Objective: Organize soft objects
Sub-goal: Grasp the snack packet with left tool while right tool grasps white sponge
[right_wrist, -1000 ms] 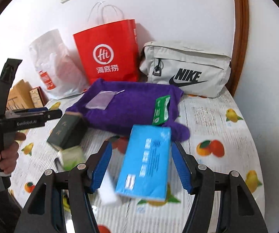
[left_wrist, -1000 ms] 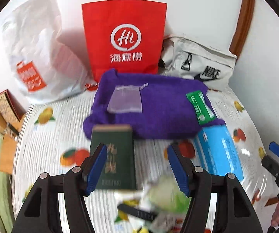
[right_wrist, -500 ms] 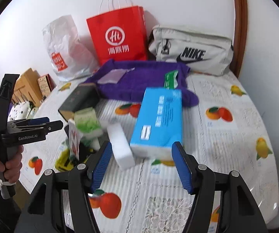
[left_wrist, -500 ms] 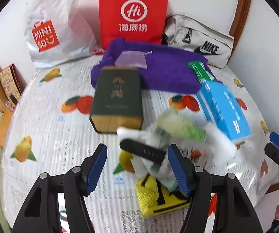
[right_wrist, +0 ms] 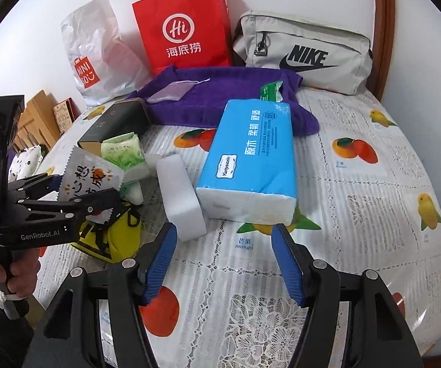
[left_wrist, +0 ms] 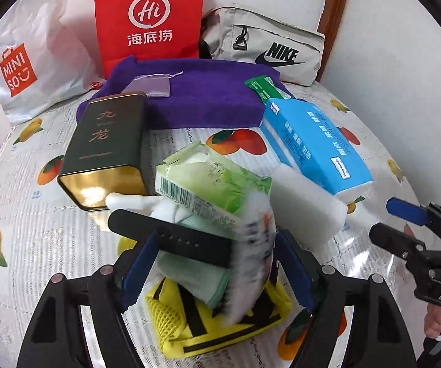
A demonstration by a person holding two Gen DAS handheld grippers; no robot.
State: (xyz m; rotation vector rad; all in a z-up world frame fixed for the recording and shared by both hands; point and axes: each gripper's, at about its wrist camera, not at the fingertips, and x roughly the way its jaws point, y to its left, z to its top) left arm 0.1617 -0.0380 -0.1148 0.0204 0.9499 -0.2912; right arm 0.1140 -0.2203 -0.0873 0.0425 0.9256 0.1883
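**A:** White walls behind, and a worktop (right_wrist: 358,208) under a fruit-printed cloth. What stands at the back?

**B:** A red paper bag (right_wrist: 183,27), a white Miniso bag (left_wrist: 30,58) to its left and a grey Nike pouch (right_wrist: 306,52) to its right. A purple towel (left_wrist: 202,98) lies in front of them, with a small translucent pouch (left_wrist: 151,86) and a green packet (left_wrist: 266,89) on it.

**A:** Where is the left gripper (left_wrist: 217,273)?

**B:** Low over the pile of soft things at the near left of the worktop, reaching in level. Its blue fingers (left_wrist: 137,266) are spread apart, one on each side of a printed snack packet (right_wrist: 91,181) that stands upright between them. Whether the pads touch it, I cannot tell. A hand wraps the handle below in the right wrist view.

**A:** What else is in that pile?

**B:** A green tissue pack (left_wrist: 211,181), a pale green folded cloth (left_wrist: 195,273), a black strap (left_wrist: 171,239) lying across it, and a yellow mesh bag (left_wrist: 217,325) underneath. A dark tea tin (left_wrist: 107,147) lies just to the left.

**A:** And the right gripper (right_wrist: 225,263)?

**B:** Held low and level at the near edge, fingers (right_wrist: 286,263) wide apart and holding nothing. Ahead of it lie a white sponge block (right_wrist: 180,196) and, touching that, a blue tissue pack (right_wrist: 251,159) whose far end rests against the towel.
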